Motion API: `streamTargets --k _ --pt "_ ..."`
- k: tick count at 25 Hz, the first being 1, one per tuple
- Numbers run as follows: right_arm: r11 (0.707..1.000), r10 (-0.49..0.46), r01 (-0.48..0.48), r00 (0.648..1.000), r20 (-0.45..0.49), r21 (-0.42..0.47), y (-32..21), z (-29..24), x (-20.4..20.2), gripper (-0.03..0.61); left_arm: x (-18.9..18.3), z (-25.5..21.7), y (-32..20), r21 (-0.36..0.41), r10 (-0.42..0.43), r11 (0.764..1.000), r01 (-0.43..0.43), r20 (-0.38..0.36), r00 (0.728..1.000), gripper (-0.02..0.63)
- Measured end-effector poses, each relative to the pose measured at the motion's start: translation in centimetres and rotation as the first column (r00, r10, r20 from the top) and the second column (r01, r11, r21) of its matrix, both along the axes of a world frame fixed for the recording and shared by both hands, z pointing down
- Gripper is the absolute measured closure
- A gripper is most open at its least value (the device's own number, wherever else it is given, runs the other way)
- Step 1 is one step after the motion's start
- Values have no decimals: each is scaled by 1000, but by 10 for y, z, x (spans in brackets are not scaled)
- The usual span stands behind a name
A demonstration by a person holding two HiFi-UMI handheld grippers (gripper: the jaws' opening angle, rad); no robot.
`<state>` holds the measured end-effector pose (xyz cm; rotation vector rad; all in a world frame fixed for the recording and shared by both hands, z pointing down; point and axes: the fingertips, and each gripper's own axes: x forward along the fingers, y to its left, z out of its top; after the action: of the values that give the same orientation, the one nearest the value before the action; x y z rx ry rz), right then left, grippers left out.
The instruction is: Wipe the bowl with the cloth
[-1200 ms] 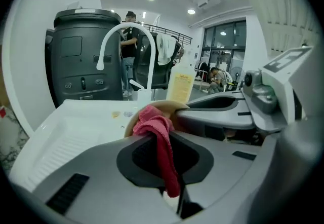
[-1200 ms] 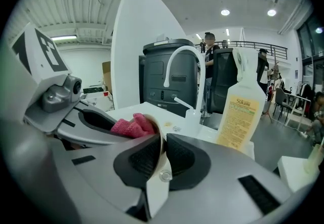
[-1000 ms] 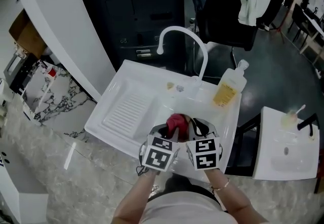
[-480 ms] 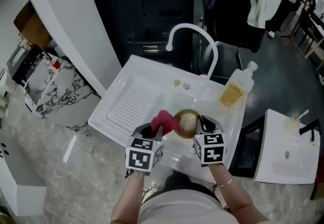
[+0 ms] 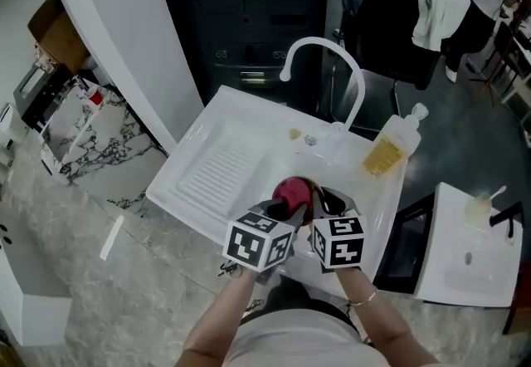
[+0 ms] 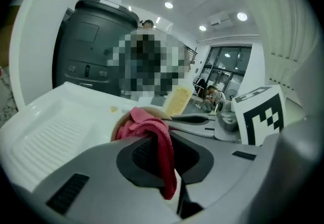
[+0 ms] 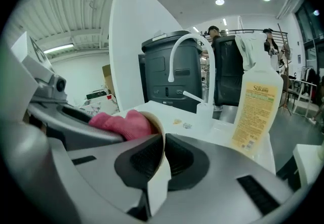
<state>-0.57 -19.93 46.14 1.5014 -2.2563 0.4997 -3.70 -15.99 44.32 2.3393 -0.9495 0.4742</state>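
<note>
A red cloth (image 5: 290, 190) lies bunched in the tan bowl (image 7: 159, 134), which is held over the white sink basin (image 5: 365, 199). My left gripper (image 5: 282, 209) is shut on the cloth (image 6: 161, 149); a fold hangs down between its pads, and the bowl's rim (image 6: 118, 125) shows just behind. My right gripper (image 5: 328, 206) is shut on the bowl's wall, whose cream edge stands between the pads (image 7: 161, 162); its jaws have just been closing slightly tighter on it. In the head view the cloth and both grippers hide most of the bowl.
A curved white faucet (image 5: 328, 54) rises behind the basin, with a ribbed drainboard (image 5: 211, 170) to the left. A yellow soap bottle (image 5: 390, 148) stands at the sink's back right corner. A second white basin (image 5: 465, 274) lies further right. Marble counter runs along the left.
Half a second ago the cloth was off to the bowl's left and the bowl's inside showed. My left gripper has brought the cloth back right, over the bowl. The right gripper barely moved.
</note>
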Motion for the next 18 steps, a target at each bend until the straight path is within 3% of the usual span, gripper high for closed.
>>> streamTargets --k 8,11,18 --pt "999 37 -36 999 35 -19 -3 1 8 551 21 23 15 -121 115 985 -124 -81 990 571" --pt "999 39 -37 999 37 -36 -3 4 5 545 23 34 24 -135 154 978 -158 -35 987 571" --pt "994 71 -66 995 63 -83 0 17 6 545 8 46 30 -87 176 982 -166 131 976 571"
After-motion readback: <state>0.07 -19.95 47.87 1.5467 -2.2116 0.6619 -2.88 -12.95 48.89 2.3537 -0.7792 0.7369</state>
